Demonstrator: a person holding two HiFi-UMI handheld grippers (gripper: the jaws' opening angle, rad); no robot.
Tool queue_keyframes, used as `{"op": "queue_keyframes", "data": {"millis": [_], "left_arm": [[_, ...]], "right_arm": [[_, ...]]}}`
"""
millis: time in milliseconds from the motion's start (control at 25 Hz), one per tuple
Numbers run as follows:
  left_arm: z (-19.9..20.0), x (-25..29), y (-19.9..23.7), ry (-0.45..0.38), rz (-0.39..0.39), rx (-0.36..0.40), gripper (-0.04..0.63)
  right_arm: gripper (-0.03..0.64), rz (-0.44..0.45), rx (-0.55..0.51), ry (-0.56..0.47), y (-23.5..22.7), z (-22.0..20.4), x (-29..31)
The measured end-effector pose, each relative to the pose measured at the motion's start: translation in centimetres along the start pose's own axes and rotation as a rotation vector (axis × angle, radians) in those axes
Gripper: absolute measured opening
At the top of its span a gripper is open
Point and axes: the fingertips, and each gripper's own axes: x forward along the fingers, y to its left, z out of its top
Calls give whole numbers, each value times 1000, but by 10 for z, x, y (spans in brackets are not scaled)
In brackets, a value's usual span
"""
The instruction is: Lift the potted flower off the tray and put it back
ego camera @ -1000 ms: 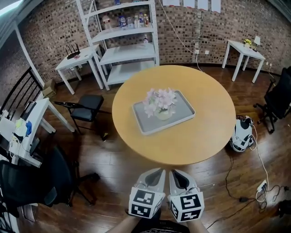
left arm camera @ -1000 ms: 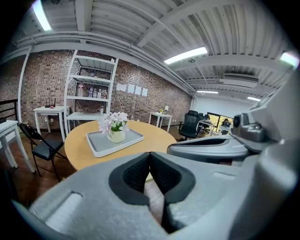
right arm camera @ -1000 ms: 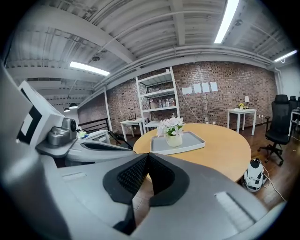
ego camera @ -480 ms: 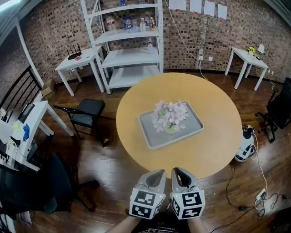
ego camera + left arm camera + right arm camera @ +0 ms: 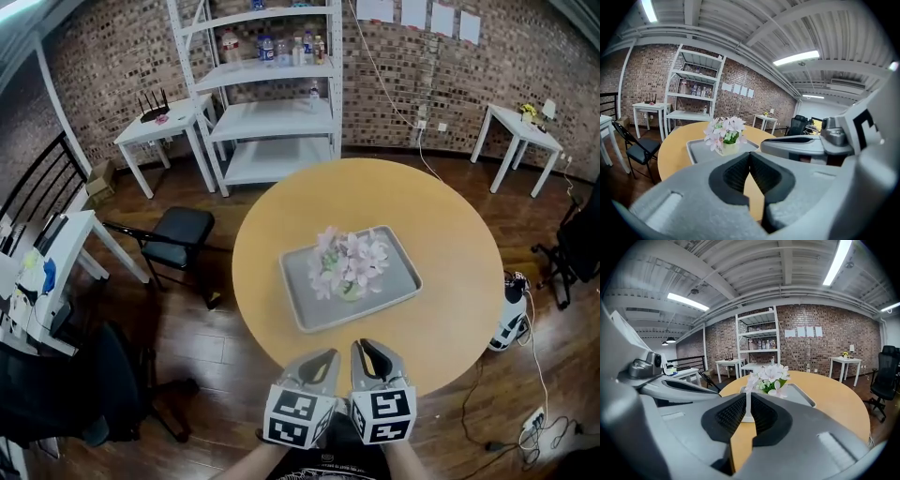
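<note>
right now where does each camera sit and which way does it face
Head view: on the person's head, looking steeply down at the table; left claw and right claw at bottom.
Left gripper view: on the left claw, looking along its jaws across the table; right claw at right.
Right gripper view: on the right claw, same heading; left claw at left.
Shared: potted flower on tray.

The round wooden table (image 5: 450,234) carries one thing directly — a grey tray (image 5: 398,277) near its middle.
</note>
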Motion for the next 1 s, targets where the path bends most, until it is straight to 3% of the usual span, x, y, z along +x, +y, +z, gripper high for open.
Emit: {"op": "queue_keyframes", "data": {"millis": [280,800,1000], "left_arm": [[21,46,21,0,40,-29,3],[37,93,57,-2,126,-74,3],[39,96,71,2,163,-85,3]], "right_arm": [[88,26,-39,57,-37,-3,57],[298,53,-35,178,-83,-37,143],[378,32,-22,172,-92,-42,174]]}}
